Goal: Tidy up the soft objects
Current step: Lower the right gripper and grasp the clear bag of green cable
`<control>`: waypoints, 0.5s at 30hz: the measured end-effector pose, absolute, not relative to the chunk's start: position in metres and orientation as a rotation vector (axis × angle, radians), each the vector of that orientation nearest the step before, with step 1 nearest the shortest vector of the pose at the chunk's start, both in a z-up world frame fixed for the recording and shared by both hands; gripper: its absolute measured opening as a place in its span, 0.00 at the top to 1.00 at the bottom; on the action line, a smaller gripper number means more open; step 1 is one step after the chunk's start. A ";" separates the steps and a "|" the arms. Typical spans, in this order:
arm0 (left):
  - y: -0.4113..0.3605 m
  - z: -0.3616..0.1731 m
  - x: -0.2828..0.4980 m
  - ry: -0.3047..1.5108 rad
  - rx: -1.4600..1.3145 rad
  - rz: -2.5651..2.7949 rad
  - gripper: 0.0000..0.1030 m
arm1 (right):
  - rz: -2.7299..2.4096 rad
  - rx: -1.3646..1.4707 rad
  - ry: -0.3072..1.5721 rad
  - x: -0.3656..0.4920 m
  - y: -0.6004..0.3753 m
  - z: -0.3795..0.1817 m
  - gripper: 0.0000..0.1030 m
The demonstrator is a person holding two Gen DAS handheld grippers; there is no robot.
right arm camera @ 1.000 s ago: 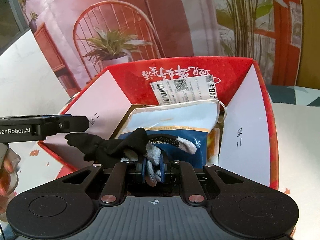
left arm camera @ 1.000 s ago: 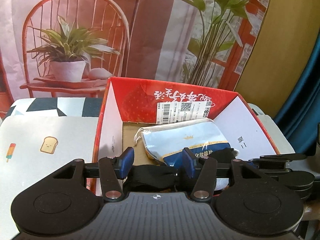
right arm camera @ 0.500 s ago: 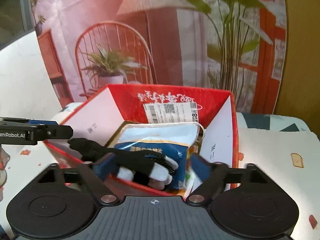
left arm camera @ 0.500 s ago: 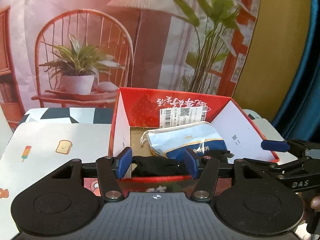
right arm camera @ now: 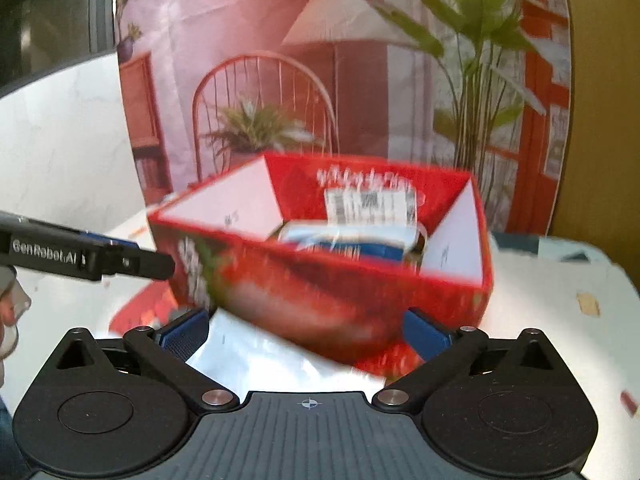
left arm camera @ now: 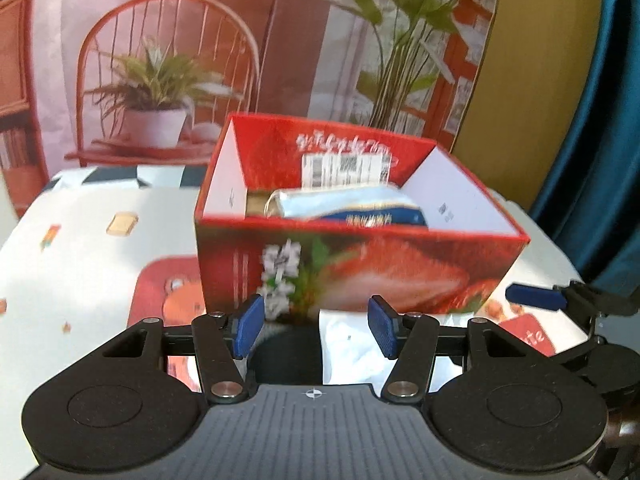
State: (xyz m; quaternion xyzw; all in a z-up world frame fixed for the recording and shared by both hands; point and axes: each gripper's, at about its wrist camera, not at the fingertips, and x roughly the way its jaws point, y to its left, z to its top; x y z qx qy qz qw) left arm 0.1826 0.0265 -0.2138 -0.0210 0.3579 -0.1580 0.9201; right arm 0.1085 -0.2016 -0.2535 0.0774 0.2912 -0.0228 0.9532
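A: How are the tongs held?

B: The right gripper (right arm camera: 306, 334) is spread as wide as it goes. Its jaws have just been opening, and nothing is pinched between them. The left gripper (left arm camera: 316, 320) is held about half open, and nothing is gripped there either.

A: Where are the soft things?

B: A blue and white packet (left arm camera: 352, 208) is seen inside the red box (left arm camera: 360, 272). A white soft bag (right arm camera: 280, 356) is left outside on the table (left arm camera: 80, 248), just in front of the box wall.

A: Which way is the bag from the tongs?

B: It is found just ahead of and below the right gripper's tips, and it seems to be stretched sideways, across the jaws. From the left gripper it is seen off to the right side. A dark thing (left arm camera: 288, 348) is beside it, but what it is cannot be told.

A: So which hand is nearer?

B: The right one, it is thought.
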 end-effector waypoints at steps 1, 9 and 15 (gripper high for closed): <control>0.027 -0.219 0.181 0.745 -0.044 -0.315 0.42 | -0.046 0.174 0.604 0.106 -0.201 -0.259 0.01; 0.033 -0.248 0.173 0.817 -0.049 -0.253 0.42 | -0.039 0.175 0.664 0.092 -0.188 -0.294 0.01; 0.036 -0.263 0.171 0.860 -0.074 -0.241 0.42 | -0.045 0.078 0.689 0.091 -0.178 -0.308 0.01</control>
